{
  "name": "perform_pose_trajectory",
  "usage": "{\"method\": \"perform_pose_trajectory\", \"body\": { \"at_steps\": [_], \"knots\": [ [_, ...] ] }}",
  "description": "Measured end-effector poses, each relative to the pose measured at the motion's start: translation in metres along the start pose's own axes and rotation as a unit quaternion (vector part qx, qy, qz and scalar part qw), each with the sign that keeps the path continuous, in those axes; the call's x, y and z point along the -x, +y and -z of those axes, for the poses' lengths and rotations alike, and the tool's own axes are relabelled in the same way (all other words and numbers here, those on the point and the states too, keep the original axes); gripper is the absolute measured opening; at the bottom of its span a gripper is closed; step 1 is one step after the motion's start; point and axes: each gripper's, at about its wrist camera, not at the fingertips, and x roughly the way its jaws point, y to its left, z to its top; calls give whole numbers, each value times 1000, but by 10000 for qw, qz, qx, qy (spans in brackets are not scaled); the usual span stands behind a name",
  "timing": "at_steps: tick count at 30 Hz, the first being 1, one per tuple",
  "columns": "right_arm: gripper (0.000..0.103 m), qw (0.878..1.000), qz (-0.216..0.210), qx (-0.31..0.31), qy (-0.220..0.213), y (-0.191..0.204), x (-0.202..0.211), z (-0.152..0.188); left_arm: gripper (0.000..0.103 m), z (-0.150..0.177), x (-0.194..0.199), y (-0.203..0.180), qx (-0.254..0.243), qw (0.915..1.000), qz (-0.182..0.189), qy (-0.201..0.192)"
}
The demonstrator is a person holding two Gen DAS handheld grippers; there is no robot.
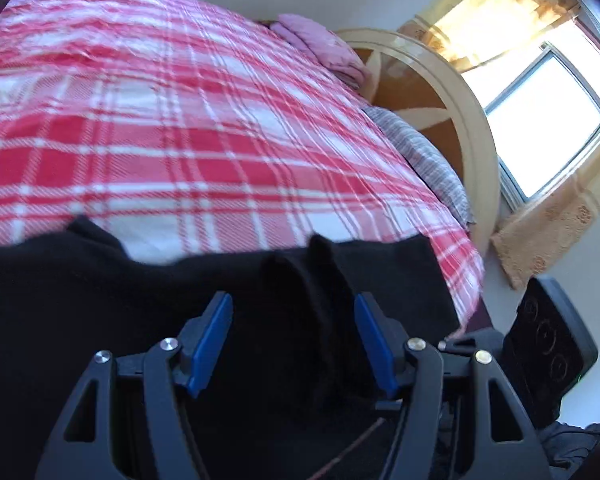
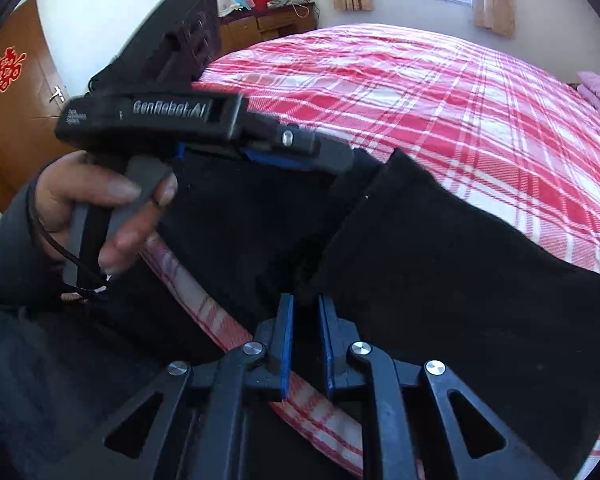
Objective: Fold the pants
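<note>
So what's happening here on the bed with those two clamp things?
A person is folding black pants on a bed with a red plaid cover, using a handheld gripper in each hand. The left gripper stands open over a bunched ridge of the fabric. The right gripper is nearly closed right at the pants' edge near the bedside; whether it pinches cloth isn't clear.

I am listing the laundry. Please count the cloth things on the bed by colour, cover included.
Black: 1, pants
Red plaid: 1, cover
Pink: 1, bundle, a pillow or a folded cloth, I cannot tell
Grey striped: 1, pillow
Total: 4
</note>
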Motion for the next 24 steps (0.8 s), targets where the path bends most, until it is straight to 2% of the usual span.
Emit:
{"method": "perform_pose_trajectory", "body": {
  "at_steps": [2,4,5,6,9,10,11,12,19,22,24],
  "knots": [
    [15,9999,-30,-42,-154,-10,17,6,65,4,-10,-8,-6,9996,231,179],
    [33,9997,-10,-114,-234,-24,32,14,65,7,-14,-15,-12,9992,311,238],
    [37,9993,63,-202,-308,-33,40,20,65,8,-16,-19,-50,9990,338,276],
    [40,9987,125,-300,-382,-41,45,25,65,9,-20,-24,-125,9990,279,324],
    [40,9953,129,-768,-573,-67,53,34,65,13,-29,-37,-467,9982,-105,352],
    [40,9937,129,-914,-636,-73,54,34,59,13,-30,-42,-573,9975,-233,344],
    [40,9911,136,-1099,-744,-81,58,34,30,12,-30,-44,-633,9968,-322,363],
    [40,9893,130,-1199,-821,-85,61,35,10,12,-30,-44,-614,9968,-276,427],
    [40,9769,153,-1554,-1460,-98,86,37,8,9,3,-47,-294,9992,203,200],
    [41,9742,169,-1560,-1622,-97,94,40,7,9,11,-39,-124,9994,210,236],
    [42,9761,273,-1503,-1547,-95,90,36,7,11,11,-34,-92,9996,61,253]
  ]
}}
